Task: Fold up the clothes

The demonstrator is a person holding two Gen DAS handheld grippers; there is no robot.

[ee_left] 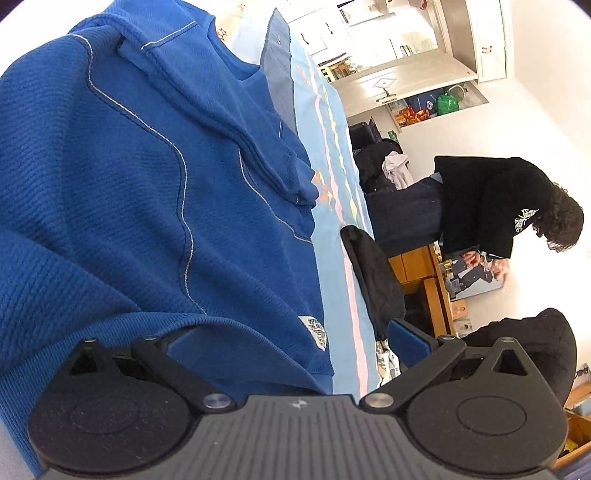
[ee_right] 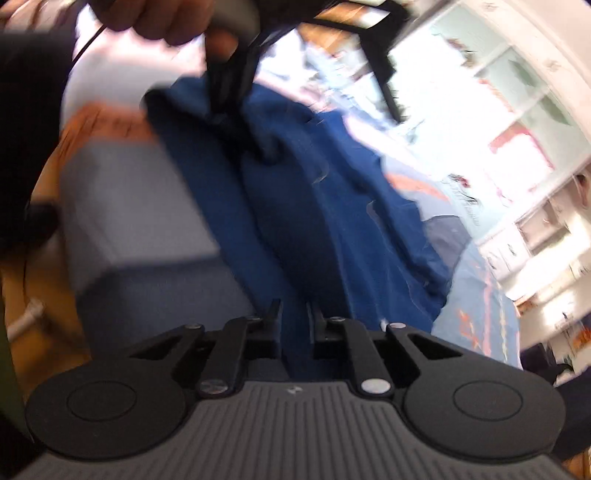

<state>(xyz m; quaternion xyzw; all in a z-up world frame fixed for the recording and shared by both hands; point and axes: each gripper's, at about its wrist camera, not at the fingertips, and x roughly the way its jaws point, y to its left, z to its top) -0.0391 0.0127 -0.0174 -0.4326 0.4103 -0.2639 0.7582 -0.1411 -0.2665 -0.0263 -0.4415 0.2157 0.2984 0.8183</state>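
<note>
Right gripper (ee_right: 295, 314): my black jaws stand nearly together, pinched on a fold of the blue sweater (ee_right: 317, 229); the cloth runs up from between them toward twelve o'clock, blurred.

Left gripper (ee_left: 295, 339): my jaws stand wide apart, blue pads at nine and three o'clock; the sweater hem lies between them, and I cannot tell whether the nine o'clock pad touches it.

Left hand (ee_right: 166, 18): seen from my right tool at eleven o'clock, wrapped round a grey handle, its black fingers sunk into the sweater's far end.

Sweater: thick waffle-ribbed knit, deep blue, with pale curving seam stitching and a small woven label (ee_left: 317, 330) near the hem; it fills the nine to twelve o'clock part of my left view, bunched in soft rolls.

Bedsheet (ee_left: 343, 206): smooth light blue cotton with pink and yellow stripes and orange stars, under the sweater.

Black garment (ee_left: 373, 277): limp, dark, at the sheet's edge, at three o'clock.

Person (ee_left: 487, 206): in black, at three o'clock, well apart.
</note>
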